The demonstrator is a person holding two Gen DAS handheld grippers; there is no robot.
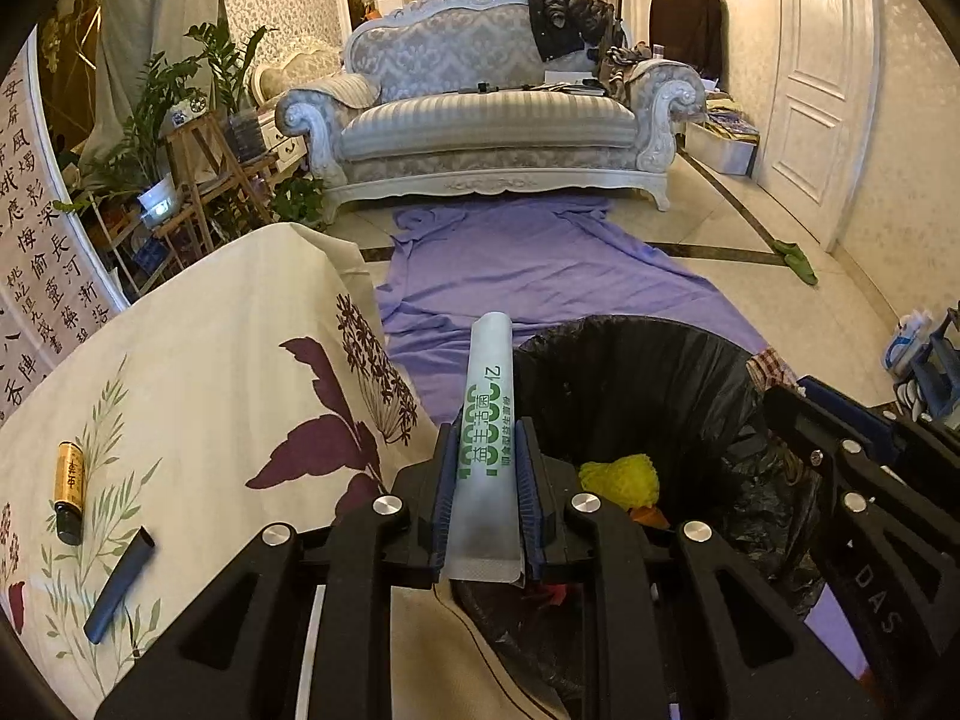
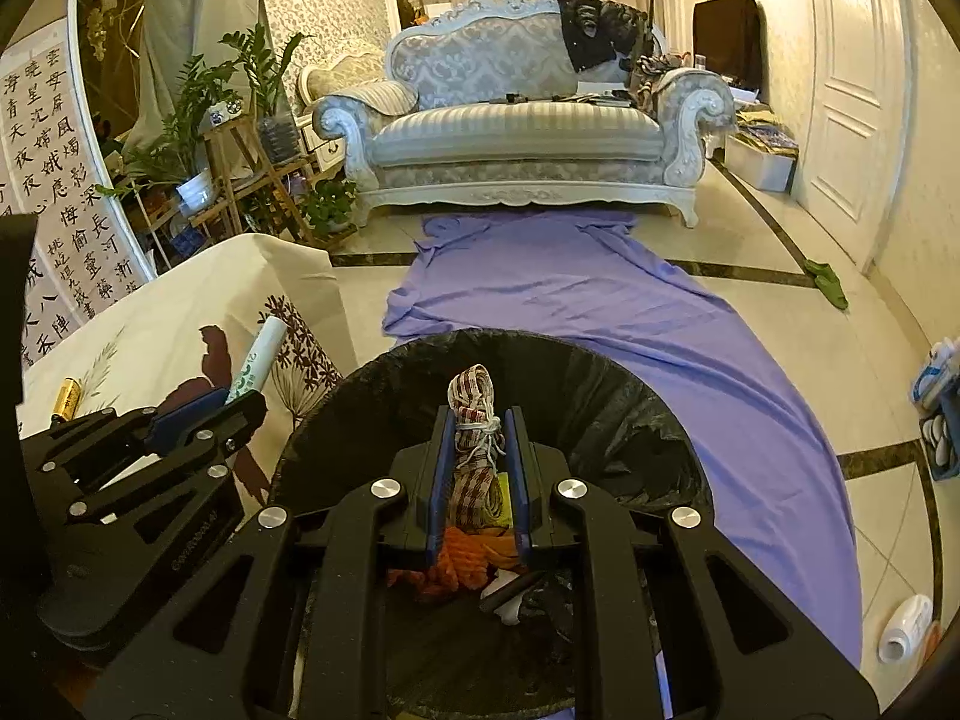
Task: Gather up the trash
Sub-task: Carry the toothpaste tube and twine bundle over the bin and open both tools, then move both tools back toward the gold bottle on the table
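My left gripper [image 1: 487,450] is shut on a white tube with green print [image 1: 489,396], held at the left rim of the black-lined trash bin [image 1: 636,360]; it also shows in the right wrist view [image 2: 198,408]. My right gripper [image 2: 477,438] is shut on a red-and-white checked cloth bundle [image 2: 474,420] and holds it over the bin [image 2: 600,384]. Yellow and orange trash [image 1: 621,477] lies inside the bin. A gold battery [image 1: 70,489] and a black tube [image 1: 119,585] lie on the floral tablecloth [image 1: 198,372] at the left.
A purple cloth [image 1: 528,264] lies on the floor between the bin and a sofa [image 1: 480,114]. Plants on wooden stands [image 1: 198,138] are at the left. A white bottle [image 2: 906,627] lies on the floor at the right.
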